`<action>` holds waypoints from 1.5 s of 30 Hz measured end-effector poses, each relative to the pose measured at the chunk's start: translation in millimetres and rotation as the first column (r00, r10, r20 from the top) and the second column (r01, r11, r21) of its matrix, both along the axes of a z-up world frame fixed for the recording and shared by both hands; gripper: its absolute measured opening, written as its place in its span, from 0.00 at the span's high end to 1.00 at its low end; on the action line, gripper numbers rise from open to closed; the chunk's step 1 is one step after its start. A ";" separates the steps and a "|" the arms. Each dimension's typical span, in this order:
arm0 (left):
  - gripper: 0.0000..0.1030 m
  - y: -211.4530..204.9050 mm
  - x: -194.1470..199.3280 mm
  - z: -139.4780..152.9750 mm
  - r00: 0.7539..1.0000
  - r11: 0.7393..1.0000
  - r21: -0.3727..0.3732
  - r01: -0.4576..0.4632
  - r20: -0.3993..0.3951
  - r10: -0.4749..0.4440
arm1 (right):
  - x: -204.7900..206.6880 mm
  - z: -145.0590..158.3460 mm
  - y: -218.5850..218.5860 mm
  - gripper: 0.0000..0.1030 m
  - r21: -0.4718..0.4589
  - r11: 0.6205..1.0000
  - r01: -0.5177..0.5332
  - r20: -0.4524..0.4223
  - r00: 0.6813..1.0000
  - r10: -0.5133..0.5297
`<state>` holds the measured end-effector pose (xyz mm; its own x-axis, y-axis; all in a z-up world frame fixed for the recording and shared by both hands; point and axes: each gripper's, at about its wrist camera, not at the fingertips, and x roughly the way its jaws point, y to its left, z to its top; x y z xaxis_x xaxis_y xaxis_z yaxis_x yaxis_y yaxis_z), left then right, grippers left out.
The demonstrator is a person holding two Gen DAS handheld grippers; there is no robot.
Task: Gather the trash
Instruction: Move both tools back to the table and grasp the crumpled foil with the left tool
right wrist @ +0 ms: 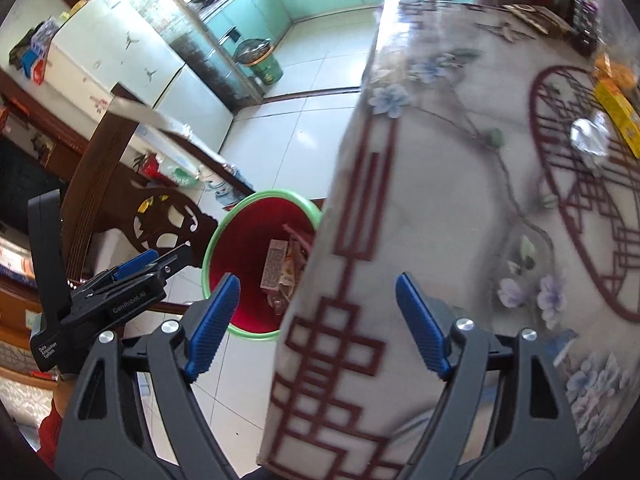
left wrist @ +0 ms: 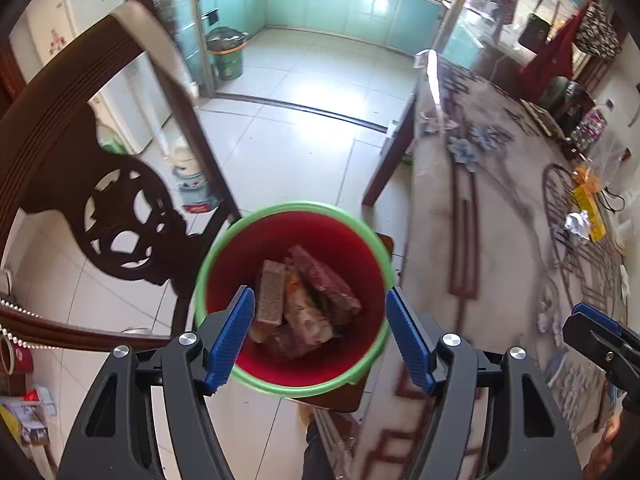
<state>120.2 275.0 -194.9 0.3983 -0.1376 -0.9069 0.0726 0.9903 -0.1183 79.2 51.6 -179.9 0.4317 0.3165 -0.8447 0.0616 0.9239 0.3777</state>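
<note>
Trash left: a crumpled foil ball [right wrist: 589,136] and a yellow packet [right wrist: 618,118] just beside it lie on the table [right wrist: 452,184], well over on its far right side
Bin: my red bin with the green rim [left wrist: 294,300] sits by the table's edge beside the carved chair [left wrist: 120,220]; wrappers and cartons [left wrist: 304,300] already lie in its bottom
Left tool: the left tool [left wrist: 320,334] hangs over the bin mouth, jaws wide apart, nothing between them
Right tool: the right tool [right wrist: 318,322] sits over the table's near corner, jaws spread, empty
Step in hand, as I judge it: both tools free, so go for the next piece
How I'd do it well: send the right tool across to the foil, come down steeply, straddle it fully before closing, since crumpled foil is light and may skid on the smooth cloth
Risk: the packet touching it could get dragged along
</note>
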 end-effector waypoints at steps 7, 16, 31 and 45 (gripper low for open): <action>0.37 -86.6 -5.5 7.7 0.992 0.992 0.006 0.123 0.012 -0.124 | -29.2 1.9 -75.4 0.23 -0.039 0.993 0.115 0.010 0.993 -0.115; 0.37 -213.7 -30.3 12.2 0.980 0.980 0.029 0.199 0.009 -0.200 | -49.1 -9.7 -188.0 0.23 -0.085 0.983 0.161 -0.009 0.987 -0.163; 0.29 -358.5 -42.8 18.7 0.958 0.957 0.055 0.285 0.027 -0.286 | -49.5 -33.0 -353.8 0.23 -0.114 0.965 0.234 -0.030 0.971 -0.239; 0.22 -479.5 51.8 -38.4 0.949 0.945 0.093 0.315 -0.066 -0.309 | 15.0 -43.6 -453.9 0.14 -0.146 0.938 0.313 0.002 0.949 -0.316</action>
<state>172.0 -204.6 -233.2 0.3040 -0.1545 -0.9401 0.3764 0.9260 -0.0305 94.1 -402.3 -223.5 0.4715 0.0429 -0.8808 0.3645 0.9000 0.2390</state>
